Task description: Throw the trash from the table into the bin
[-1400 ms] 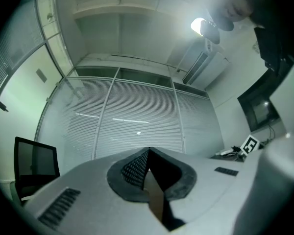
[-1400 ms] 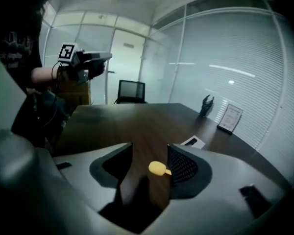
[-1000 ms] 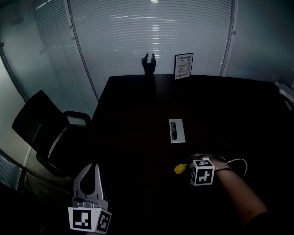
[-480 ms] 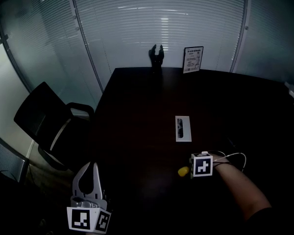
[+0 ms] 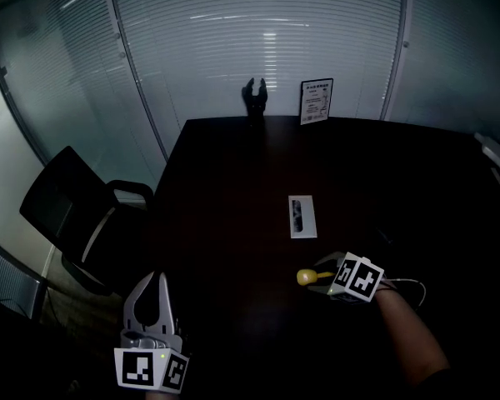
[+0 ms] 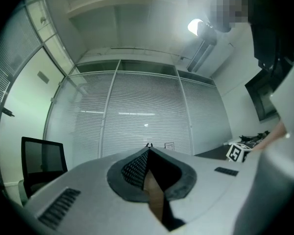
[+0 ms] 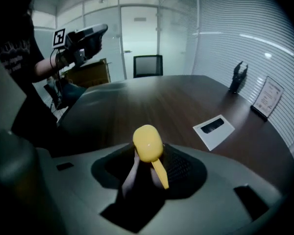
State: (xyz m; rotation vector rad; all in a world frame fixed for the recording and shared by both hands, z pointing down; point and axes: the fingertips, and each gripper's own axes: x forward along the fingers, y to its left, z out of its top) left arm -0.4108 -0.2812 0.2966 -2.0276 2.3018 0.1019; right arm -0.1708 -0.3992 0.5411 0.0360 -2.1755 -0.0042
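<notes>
My right gripper (image 5: 321, 278) has the yellow trash piece (image 7: 148, 142). Its fingers have just been closing and now pinch the thin stick end, so the rounded head pokes out past the tips where I can watch it. The opening is moderate, set by the stick between the pads. The gripper tilts downward over the near right part of the counter (image 5: 233, 190), and the piece looks to be clear of the surface, which I judge is what I want before carrying it off.

My left gripper (image 5: 156, 283) hangs off the counter's near left corner, close to the chair (image 5: 67, 198), with its fingers pressed together and nothing between them. I keep it there because it has no job in this pickup and stays out of the right arm's way.

A white card (image 5: 302, 217) lies flat just beyond the held piece. It may be the next bit of trash, though I cannot tell. The framed sign (image 5: 316, 101) and the dark figurine (image 5: 255, 98) stand at the far edge and look like fixtures. No view shows the bin, so I have to find it before I let go.
</notes>
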